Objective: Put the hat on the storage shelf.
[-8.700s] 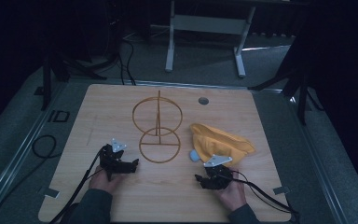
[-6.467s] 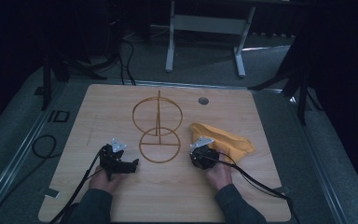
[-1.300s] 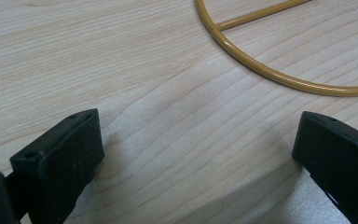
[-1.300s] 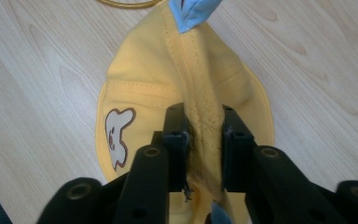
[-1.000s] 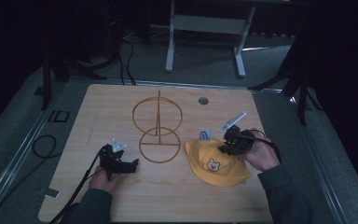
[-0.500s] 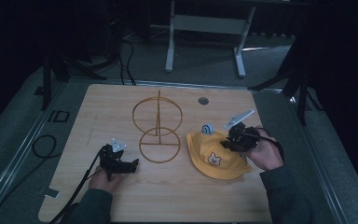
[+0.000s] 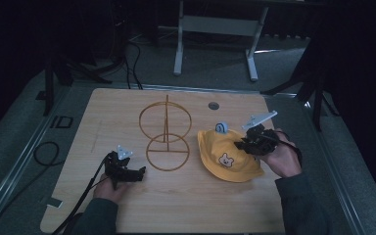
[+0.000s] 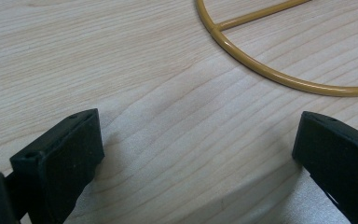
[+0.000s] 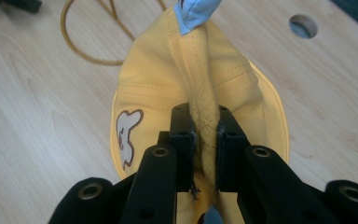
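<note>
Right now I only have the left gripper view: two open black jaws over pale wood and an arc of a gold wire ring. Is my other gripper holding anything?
Observer: Yes. The right gripper is shut on a fold of a yellow cloth hat.
Operator: Where is that hat relative to the ring?
Observer: To the right of the gold wire stand, brim on the wooden table.
Operator: Is the stand just that ring?
Observer: No. An upright ring stands on the flat one.
Operator: Any marking on the hat?
Observer: A small bear face patch, facing the person.
</note>
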### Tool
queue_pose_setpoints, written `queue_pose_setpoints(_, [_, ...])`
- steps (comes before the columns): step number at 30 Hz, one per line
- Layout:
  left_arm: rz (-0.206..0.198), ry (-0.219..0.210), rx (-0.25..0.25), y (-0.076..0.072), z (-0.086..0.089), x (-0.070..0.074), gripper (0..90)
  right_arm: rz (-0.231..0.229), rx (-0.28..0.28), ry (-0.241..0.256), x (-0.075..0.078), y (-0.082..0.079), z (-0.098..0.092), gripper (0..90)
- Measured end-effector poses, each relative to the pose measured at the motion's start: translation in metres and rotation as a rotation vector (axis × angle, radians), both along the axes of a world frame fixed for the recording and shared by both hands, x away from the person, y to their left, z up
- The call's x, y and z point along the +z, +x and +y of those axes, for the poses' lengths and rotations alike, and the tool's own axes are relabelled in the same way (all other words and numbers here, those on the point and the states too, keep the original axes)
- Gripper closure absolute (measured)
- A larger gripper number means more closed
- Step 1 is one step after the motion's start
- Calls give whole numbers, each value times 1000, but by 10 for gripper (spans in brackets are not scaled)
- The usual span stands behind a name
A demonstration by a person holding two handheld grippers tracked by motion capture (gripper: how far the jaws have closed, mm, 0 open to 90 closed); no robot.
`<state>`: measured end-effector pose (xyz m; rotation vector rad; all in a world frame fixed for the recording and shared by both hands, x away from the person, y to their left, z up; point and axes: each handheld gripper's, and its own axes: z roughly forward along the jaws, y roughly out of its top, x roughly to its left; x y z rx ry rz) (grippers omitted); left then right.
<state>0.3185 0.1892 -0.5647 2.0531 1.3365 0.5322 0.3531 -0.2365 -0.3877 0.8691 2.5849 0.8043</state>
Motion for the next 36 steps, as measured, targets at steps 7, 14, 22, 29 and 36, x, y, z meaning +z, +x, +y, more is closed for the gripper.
queue_pose_setpoints(7, [-2, -3, 3, 0, 0, 0, 19, -26, -12, 30, 7, -2, -3, 808])
queue_pose_setpoints(14, [-1, -1, 1, 0, 0, 0, 19, -65, -30, 67, 15, -2, -4, 810])
queue_pose_setpoints(22, [-1, -2, 1, 0, 0, 0, 19, -90, -30, 102, 22, -1, -4, 810])
queue_pose_setpoints(29, [0, -1, 1, 0, 0, 0, 19, -112, -36, 127, 27, -1, -4, 810])
queue_pose_setpoints(36, [-1, -1, 1, 0, 0, 0, 19, -137, -38, 157, 33, -2, -8, 812])
